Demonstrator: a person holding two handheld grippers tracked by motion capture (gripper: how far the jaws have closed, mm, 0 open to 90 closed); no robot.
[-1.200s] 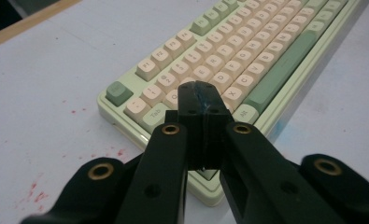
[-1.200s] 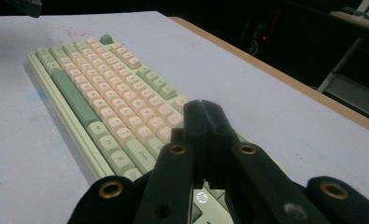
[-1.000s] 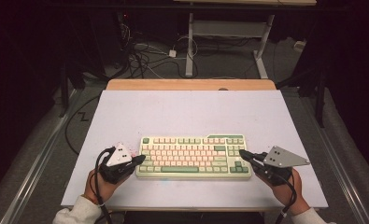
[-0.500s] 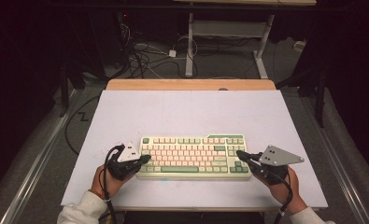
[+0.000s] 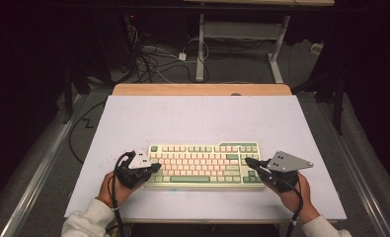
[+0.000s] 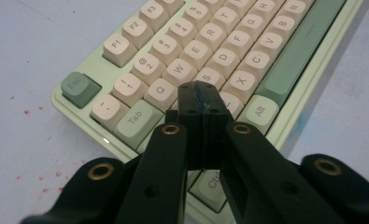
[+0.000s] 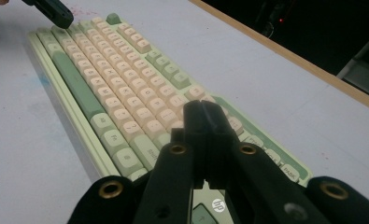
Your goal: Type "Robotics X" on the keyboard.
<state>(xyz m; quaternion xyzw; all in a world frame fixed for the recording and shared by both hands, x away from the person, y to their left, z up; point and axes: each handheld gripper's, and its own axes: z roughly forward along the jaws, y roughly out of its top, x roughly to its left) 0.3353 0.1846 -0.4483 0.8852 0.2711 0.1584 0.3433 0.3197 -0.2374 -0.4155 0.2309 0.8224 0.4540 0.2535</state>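
A pale green keyboard (image 5: 205,166) with cream and green keys lies near the front of the white table top (image 5: 197,118). My left gripper (image 5: 155,167) hovers over its left end, jaws pressed together with nothing between them; in the left gripper view the tips (image 6: 201,91) sit above the A and S keys of the keyboard (image 6: 247,56). My right gripper (image 5: 248,161) is over the right end, also shut and empty; its tips (image 7: 203,108) hang above the keys near the right shift of the keyboard (image 7: 112,70). The left gripper (image 7: 56,13) shows far off in the right gripper view.
A wooden strip (image 5: 202,89) runs along the table's far edge. Beyond it the floor holds tangled cables (image 5: 153,59) and a white desk frame (image 5: 242,34). Faint red specks (image 6: 32,112) mark the table top left of the keyboard.
The left hand shifted slightly right, bringing its gripper tips onto the keyboard's left end. The right gripper edged a little left and down. Both stayed shut.
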